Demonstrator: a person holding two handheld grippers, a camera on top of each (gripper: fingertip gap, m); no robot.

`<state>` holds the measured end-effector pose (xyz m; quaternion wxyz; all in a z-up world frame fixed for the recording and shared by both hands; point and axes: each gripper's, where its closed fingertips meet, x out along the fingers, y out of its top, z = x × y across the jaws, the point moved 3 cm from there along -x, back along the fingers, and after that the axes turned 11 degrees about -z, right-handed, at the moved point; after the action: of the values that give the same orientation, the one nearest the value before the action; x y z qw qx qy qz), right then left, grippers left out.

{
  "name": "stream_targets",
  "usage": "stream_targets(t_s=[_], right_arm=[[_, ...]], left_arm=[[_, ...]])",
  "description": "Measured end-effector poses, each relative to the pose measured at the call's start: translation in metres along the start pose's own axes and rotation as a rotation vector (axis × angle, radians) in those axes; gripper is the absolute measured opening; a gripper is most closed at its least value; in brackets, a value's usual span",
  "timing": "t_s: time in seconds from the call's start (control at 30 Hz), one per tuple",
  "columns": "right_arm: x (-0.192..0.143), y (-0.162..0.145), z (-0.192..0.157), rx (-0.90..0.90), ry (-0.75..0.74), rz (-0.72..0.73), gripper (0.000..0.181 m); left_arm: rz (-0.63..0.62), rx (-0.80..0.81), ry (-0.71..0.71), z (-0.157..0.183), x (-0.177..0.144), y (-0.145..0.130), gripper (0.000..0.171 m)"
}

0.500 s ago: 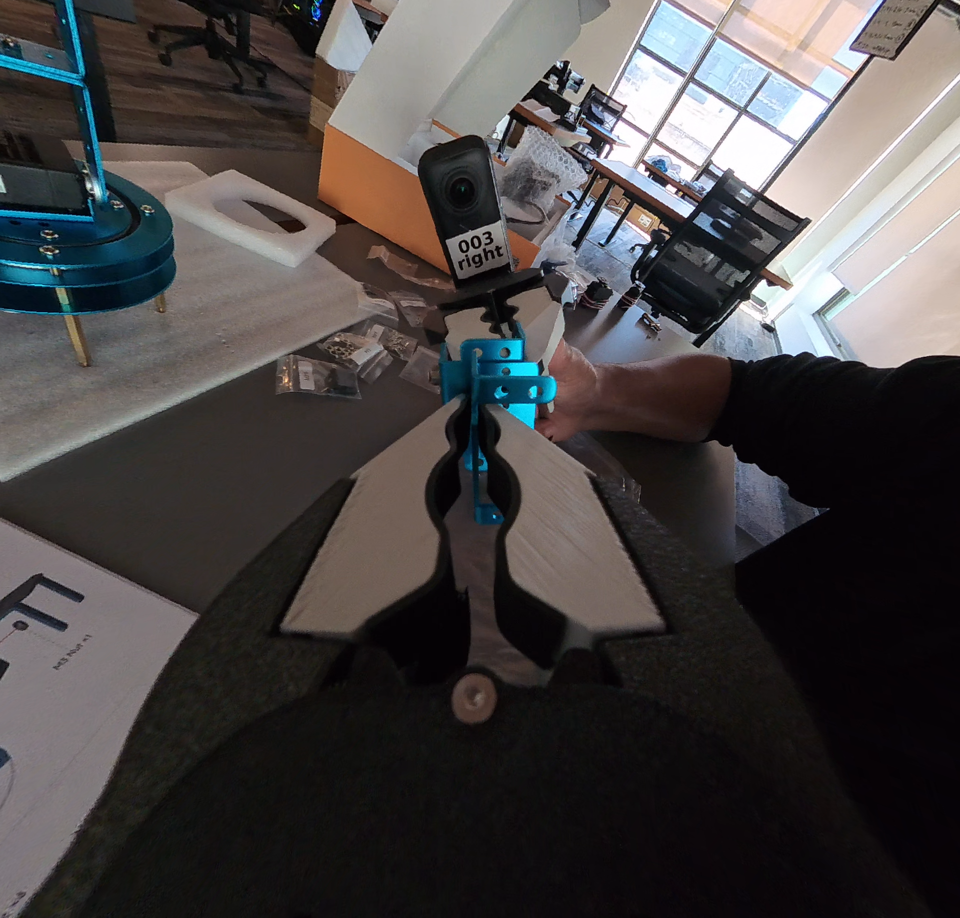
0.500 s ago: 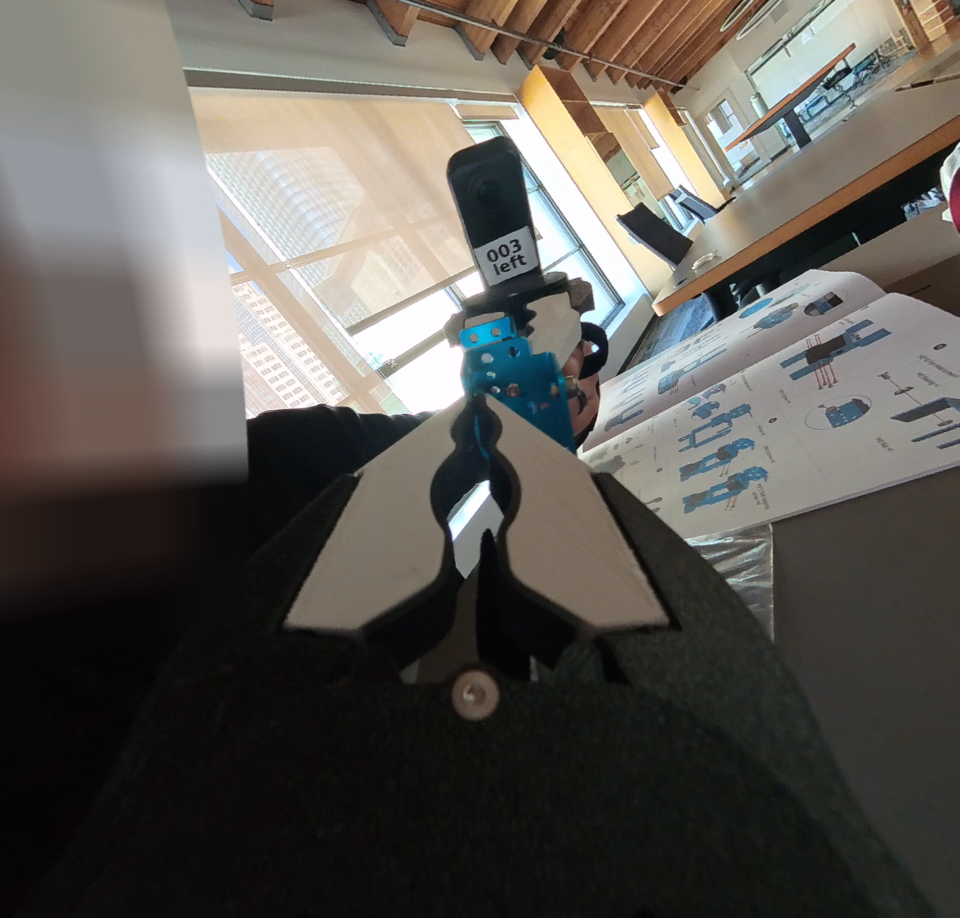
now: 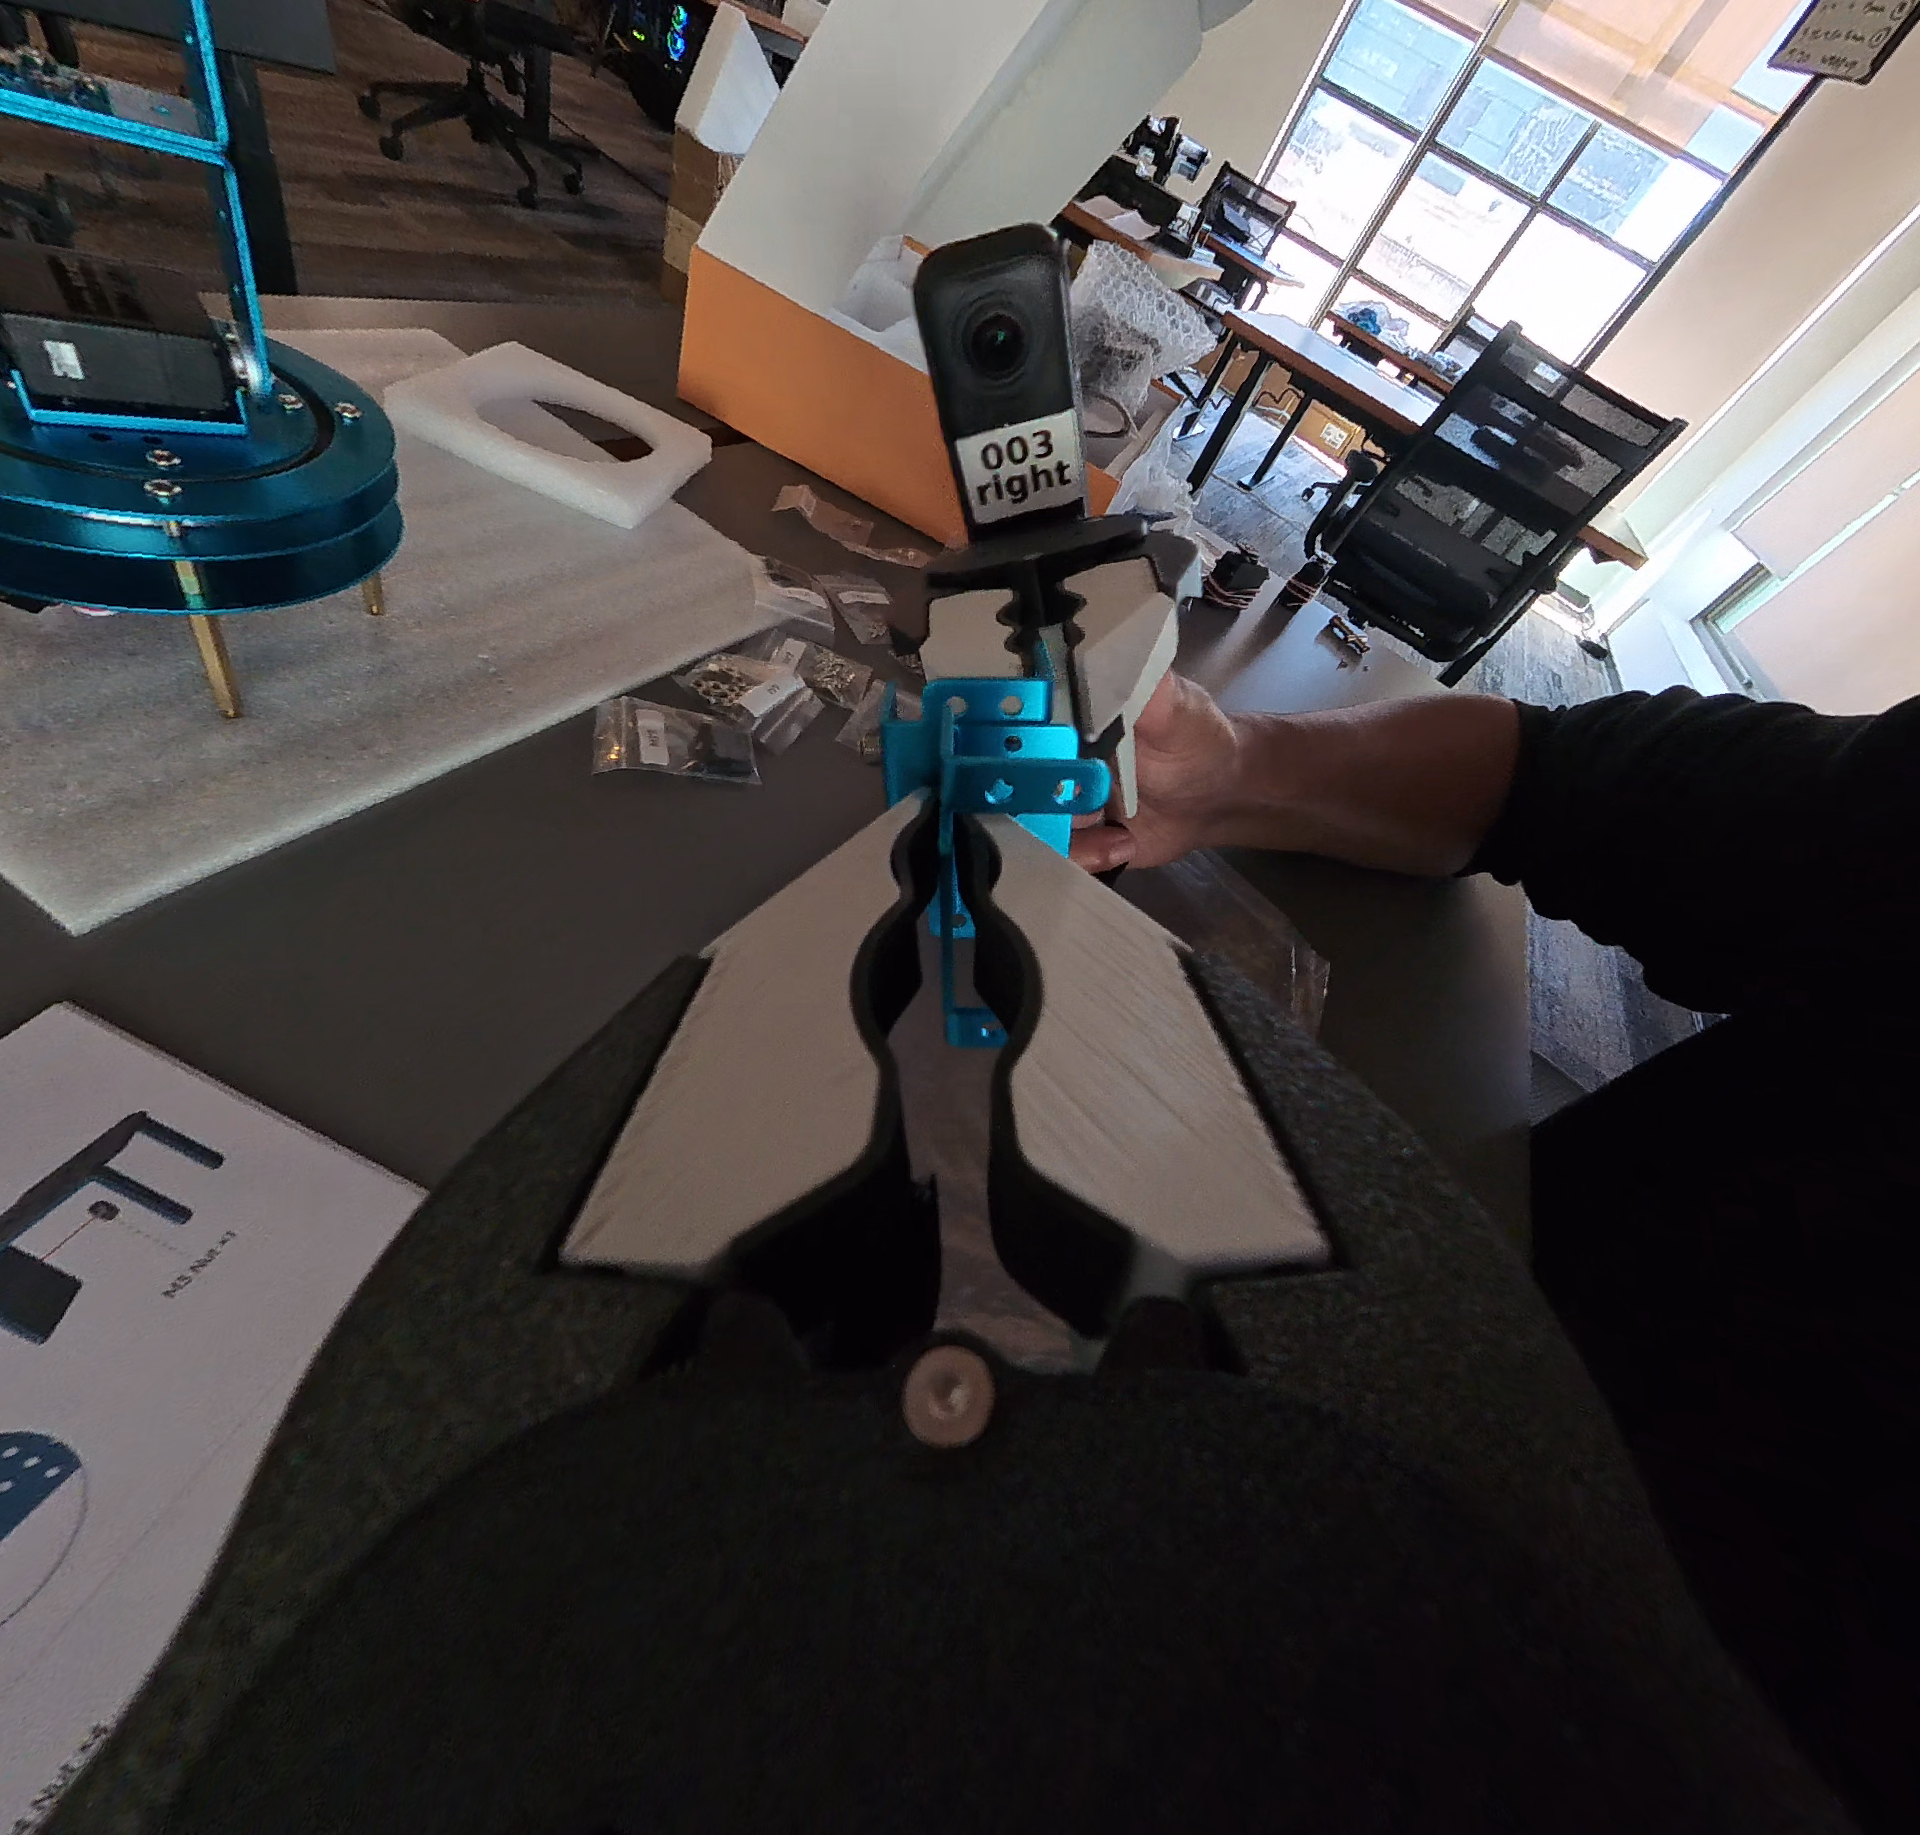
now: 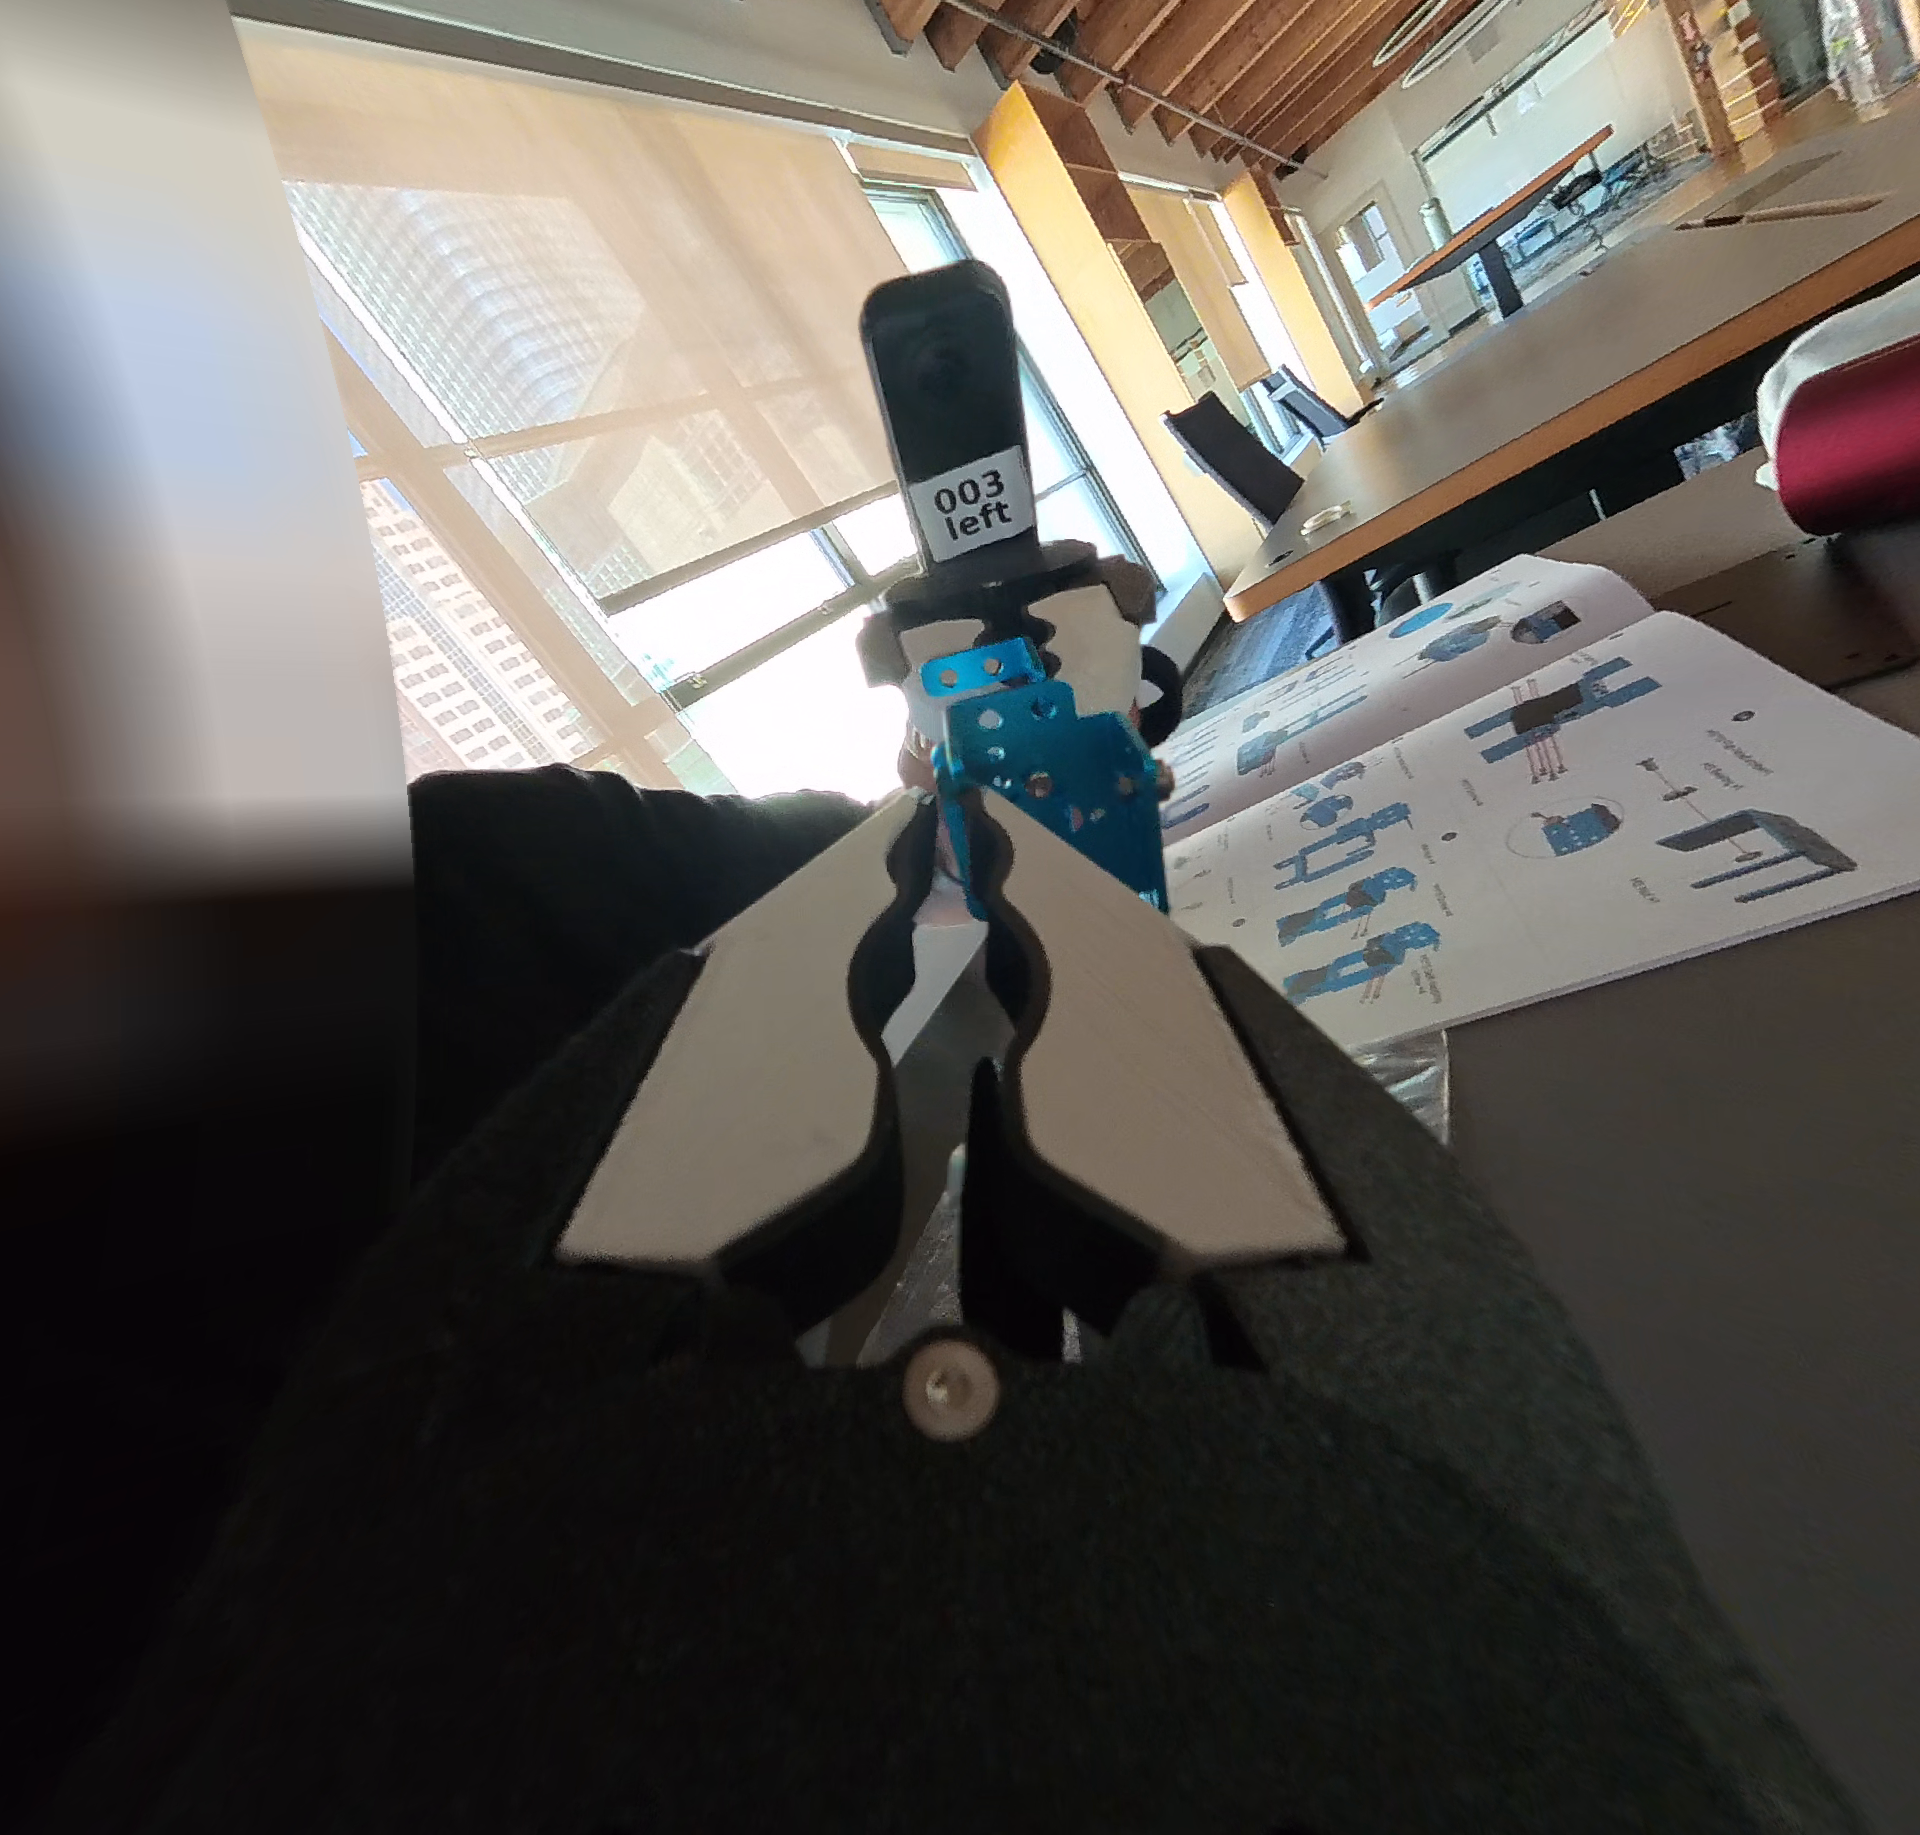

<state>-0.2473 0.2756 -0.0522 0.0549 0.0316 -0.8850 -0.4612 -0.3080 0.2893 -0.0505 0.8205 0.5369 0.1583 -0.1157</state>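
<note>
In the left wrist view my left gripper (image 3: 951, 824) is shut on a thin blue metal bracket (image 3: 958, 954) that runs back between its fingers. That bracket meets a perforated blue bracket piece (image 3: 997, 751), which the right gripper (image 3: 1039, 642) grips from the far side, held by a bare hand (image 3: 1174, 777). In the right wrist view my right gripper (image 4: 951, 814) is shut on the blue perforated plate (image 4: 1049, 798). The left gripper (image 4: 997, 642) faces it and pinches a small blue bracket (image 4: 971, 671). Both are held in the air above the grey table (image 3: 416, 933).
A blue round base with a frame (image 3: 187, 497) stands on white foam sheet at far left. A white foam block (image 3: 551, 445), an orange and white open box (image 3: 810, 362) and several small hardware bags (image 3: 727, 705) lie behind. An open instruction booklet (image 4: 1558, 798) lies nearby. Only a small space, under 4 cm, lies between the two pairs of fingers.
Both grippers stay shut on the blue parts. The right gripper has shifted slightly up and to the right in the left wrist view; the parts remain together.
</note>
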Motion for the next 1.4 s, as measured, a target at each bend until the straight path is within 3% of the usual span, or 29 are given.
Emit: stream_targets(t_s=[0.23,0.6,0.77,0.93,1.13,1.4], right_arm=[[0.002,-0.001,0.004,-0.085,-0.146,-0.015,0.014],[0.0,0.0,0.008,-0.123,-0.293,-0.003,0.012],[0.0,0.0,0.004,-0.126,-0.252,0.034,0.013],[0.005,0.0,-0.012,-0.124,-0.056,0.034,0.016],[0.011,-0.009,-0.022,-0.204,0.003,-0.051,0.012],[0.011,-0.012,-0.022,-0.232,-0.005,-0.08,0.011]], left_arm=[[0.022,0.014,0.074,-0.005,0.002,-0.003,0.002],[0.083,0.052,0.2,-0.006,0.006,-0.004,0.002],[0.13,0.092,0.232,-0.001,0.005,-0.003,0.002],[0.169,0.123,0.1,0.011,-0.002,-0.004,0.001],[0.187,0.209,-0.01,0.023,-0.006,-0.011,0.001],[0.209,0.256,-0.032,0.023,-0.013,-0.009,0.002]])
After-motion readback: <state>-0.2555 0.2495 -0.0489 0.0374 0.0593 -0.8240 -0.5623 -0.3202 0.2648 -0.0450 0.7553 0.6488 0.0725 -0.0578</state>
